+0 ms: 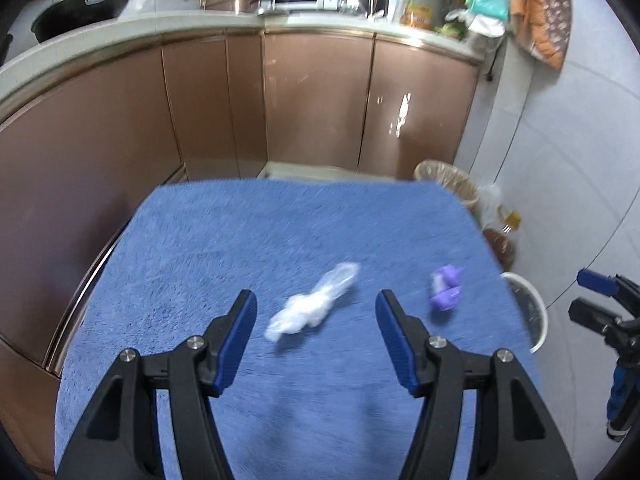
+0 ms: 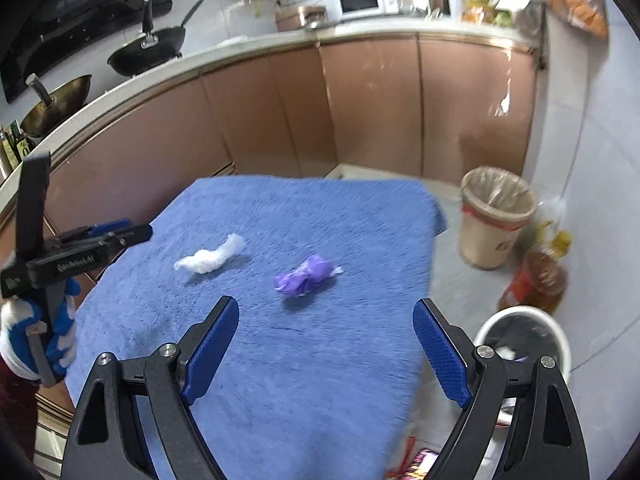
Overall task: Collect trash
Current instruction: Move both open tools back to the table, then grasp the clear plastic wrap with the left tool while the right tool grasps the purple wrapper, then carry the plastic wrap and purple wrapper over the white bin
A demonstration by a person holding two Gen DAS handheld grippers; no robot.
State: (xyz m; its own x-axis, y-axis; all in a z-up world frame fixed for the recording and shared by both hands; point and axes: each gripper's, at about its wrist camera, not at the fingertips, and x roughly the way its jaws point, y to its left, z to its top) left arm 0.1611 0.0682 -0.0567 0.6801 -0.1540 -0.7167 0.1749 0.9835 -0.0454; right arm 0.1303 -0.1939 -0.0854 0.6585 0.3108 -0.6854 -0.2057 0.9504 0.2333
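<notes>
Left wrist view: your left gripper (image 1: 316,312) is spread wide, empty, over the blue towel (image 1: 224,240); white crumpled plastic (image 1: 312,308) lies at 12 o'clock between the tips, purple wrapper (image 1: 446,288) at 1 o'clock. Right wrist view: your right gripper (image 2: 324,320) gapes wide, empty; purple wrapper at 11 o'clock, white bin (image 2: 556,332) at 3 o'clock.

Only one line of lettering shows in this kitchen: small white print along the black side bar of the left gripper (image 2: 120,236), seen from the right wrist camera. It is blurred and too small to read with certainty. A dark mark sits on the front of the beige waste bin (image 2: 496,220), and bottle labels on the counter at far left carry print, but none of it is legible.
</notes>
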